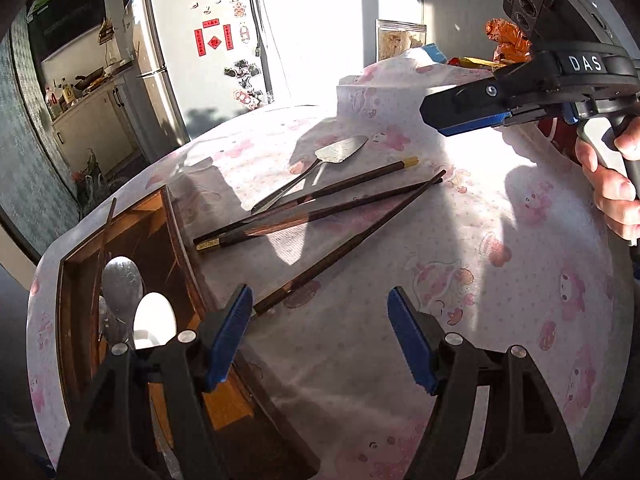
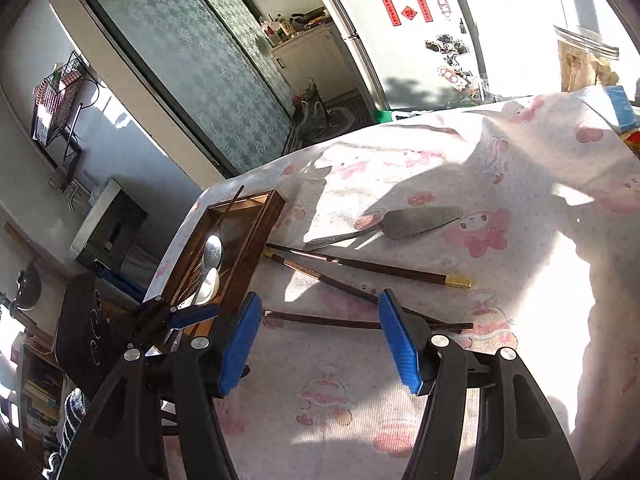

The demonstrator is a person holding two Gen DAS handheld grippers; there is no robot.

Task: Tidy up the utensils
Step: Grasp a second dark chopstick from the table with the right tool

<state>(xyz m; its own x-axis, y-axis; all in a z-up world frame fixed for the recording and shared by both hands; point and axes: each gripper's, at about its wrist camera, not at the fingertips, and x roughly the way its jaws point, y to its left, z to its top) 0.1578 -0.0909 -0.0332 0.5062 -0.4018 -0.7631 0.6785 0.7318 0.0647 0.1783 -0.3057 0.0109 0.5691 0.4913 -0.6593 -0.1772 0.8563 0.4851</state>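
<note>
Three dark wooden chopsticks (image 1: 320, 214) lie crossed on the pink-printed tablecloth (image 1: 500, 280), and a metal cake server (image 1: 340, 150) rests just beyond them. At the left a wooden tray (image 1: 176, 216) holds a metal spoon (image 1: 122, 280) and a white spoon (image 1: 154, 316). My left gripper (image 1: 320, 332) is open beside the tray's near corner; one chopstick's end lies by its left pad. My right gripper (image 2: 320, 340) is open above the nearest chopstick (image 2: 340, 323), nothing pressed. In the right wrist view the tray (image 2: 260, 236), cake server (image 2: 420, 218) and left gripper (image 2: 180, 314) show too.
The right gripper (image 1: 448, 120) and the hand (image 1: 612, 188) holding it hover over the table's far right. Snack packets (image 1: 508, 40) and a clear container (image 1: 396, 40) stand at the back edge. A fridge (image 1: 200, 48) and a kitchen counter (image 1: 92, 108) lie beyond the table.
</note>
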